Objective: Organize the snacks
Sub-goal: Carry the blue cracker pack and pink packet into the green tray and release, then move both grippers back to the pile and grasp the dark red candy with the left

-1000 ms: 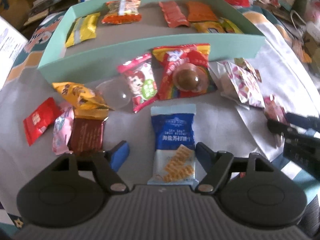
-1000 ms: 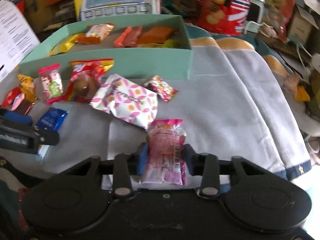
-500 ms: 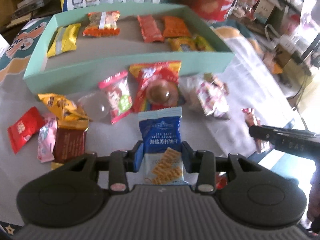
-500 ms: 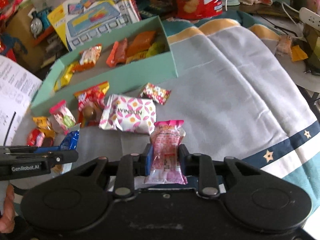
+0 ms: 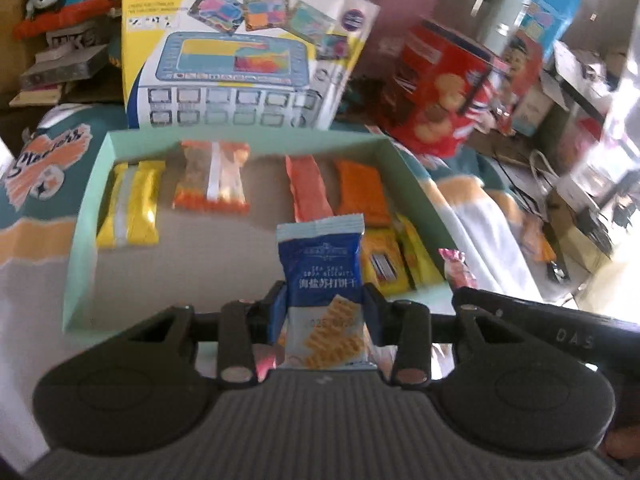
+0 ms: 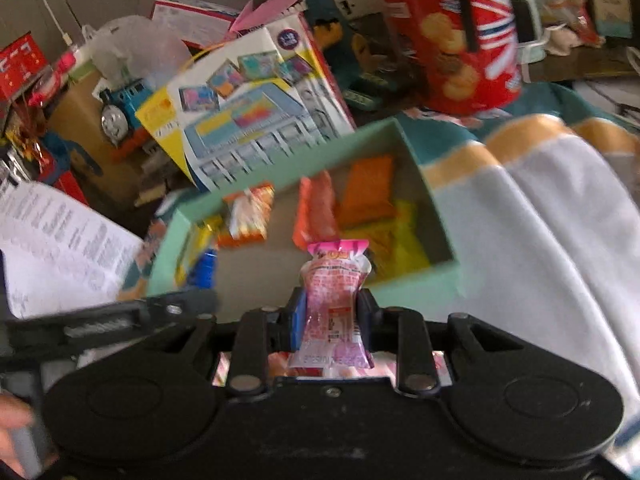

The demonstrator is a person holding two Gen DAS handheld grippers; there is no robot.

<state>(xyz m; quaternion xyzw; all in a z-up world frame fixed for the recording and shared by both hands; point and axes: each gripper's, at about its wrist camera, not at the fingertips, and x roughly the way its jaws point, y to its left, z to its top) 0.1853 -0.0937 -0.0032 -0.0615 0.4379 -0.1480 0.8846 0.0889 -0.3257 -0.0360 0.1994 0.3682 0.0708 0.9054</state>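
Note:
My left gripper [image 5: 324,302] is shut on a blue and white biscuit packet [image 5: 322,276], held upright above the near wall of the mint green box [image 5: 86,216]. My right gripper [image 6: 330,312] is shut on a pink snack pouch [image 6: 334,296], raised just before the same box [image 6: 424,280]. Inside the box lie a yellow packet [image 5: 130,208], an orange and white packet [image 5: 212,182], a salmon packet [image 5: 308,194], an orange packet [image 5: 360,192] and yellow packets [image 5: 396,258] at the right end. The right gripper's arm [image 5: 552,330] and its pink pouch [image 5: 458,270] show at the right of the left wrist view.
Behind the box stand a toy tablet carton [image 5: 236,60], a red biscuit tin [image 6: 456,36] and a blue toy train [image 6: 120,112]. White printed papers [image 6: 56,240] lie left. A grey cloth with teal and orange bands [image 6: 536,208] spreads right. A hand [image 6: 12,424] shows at the lower left.
Both grippers rose and moved toward the box with their snacks; the left one closed on the biscuit packet and lifted it off the cloth. The loose snacks on the cloth dropped out of view.

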